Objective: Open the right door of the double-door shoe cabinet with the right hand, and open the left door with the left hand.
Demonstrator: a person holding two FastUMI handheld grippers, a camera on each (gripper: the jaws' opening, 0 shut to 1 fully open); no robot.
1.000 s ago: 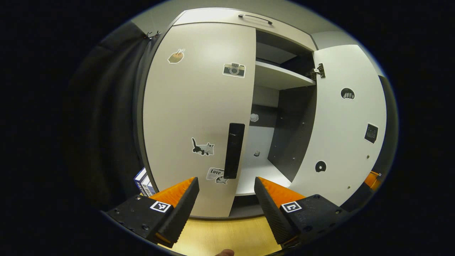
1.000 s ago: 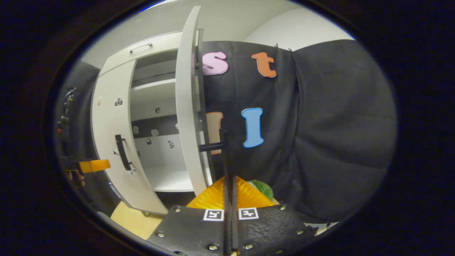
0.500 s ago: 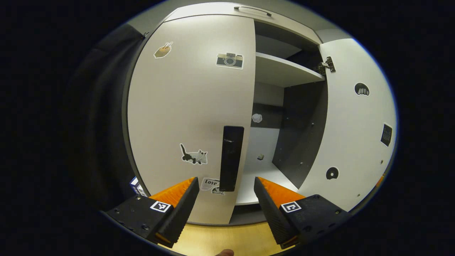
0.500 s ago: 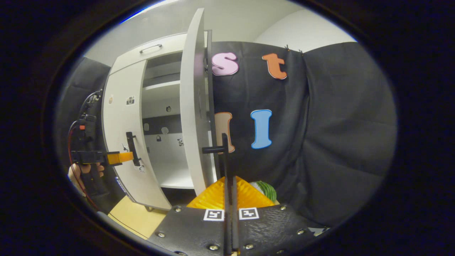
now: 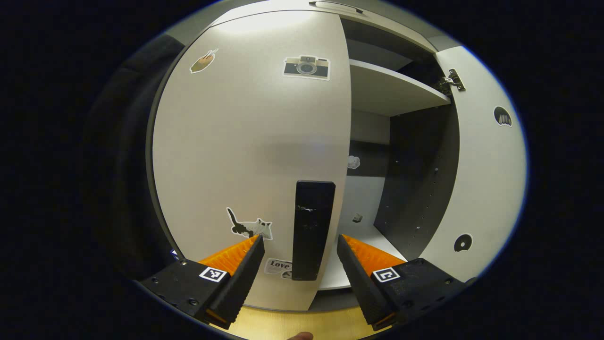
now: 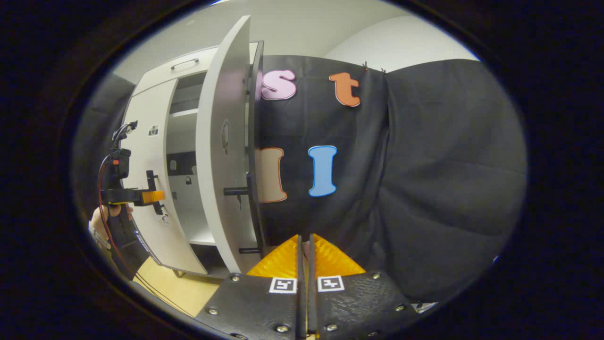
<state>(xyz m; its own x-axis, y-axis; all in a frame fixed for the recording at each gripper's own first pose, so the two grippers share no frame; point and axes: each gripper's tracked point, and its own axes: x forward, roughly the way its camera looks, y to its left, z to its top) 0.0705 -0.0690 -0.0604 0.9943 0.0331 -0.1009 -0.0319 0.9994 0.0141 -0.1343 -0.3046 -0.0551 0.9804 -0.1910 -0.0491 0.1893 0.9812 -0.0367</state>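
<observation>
Left gripper view: the left gripper (image 5: 298, 255) faces the shoe cabinet (image 5: 377, 89) from close by, its two fingers spread wide apart.
Left gripper and handle: the black handle (image 5: 311, 229) of the left door (image 5: 250, 156) stands upright in the gap between the fingers; neither finger touches it.
Left door: closed against the cabinet front, pale, with stickers on it: a camera sticker (image 5: 306, 67) near the top, a cat sticker (image 5: 248, 226) low down beside the handle.
Cabinet inside: to the right of the left door the compartment is open to view, with a pale shelf (image 5: 391, 92) above, a dark side wall and a pale bottom board (image 5: 344, 269).
Right door: swung out, its inner face (image 5: 490, 174) at the right edge of the left gripper view, a metal hinge (image 5: 450, 81) at its top corner.
Right gripper view: the right gripper (image 6: 304, 245) has its fingers pressed together with nothing between them.
Right door from this side: the right door (image 6: 222, 156) stands open, seen nearly edge-on, up and to the left of the right gripper and apart from it; its dark handle (image 6: 236, 191) juts from its outer face.
Far left of right gripper view: the left gripper (image 6: 141, 196), held in a hand (image 6: 106, 219), sits at the left door's handle.
Floor: light wood (image 6: 174, 293) beneath the cabinet.
</observation>
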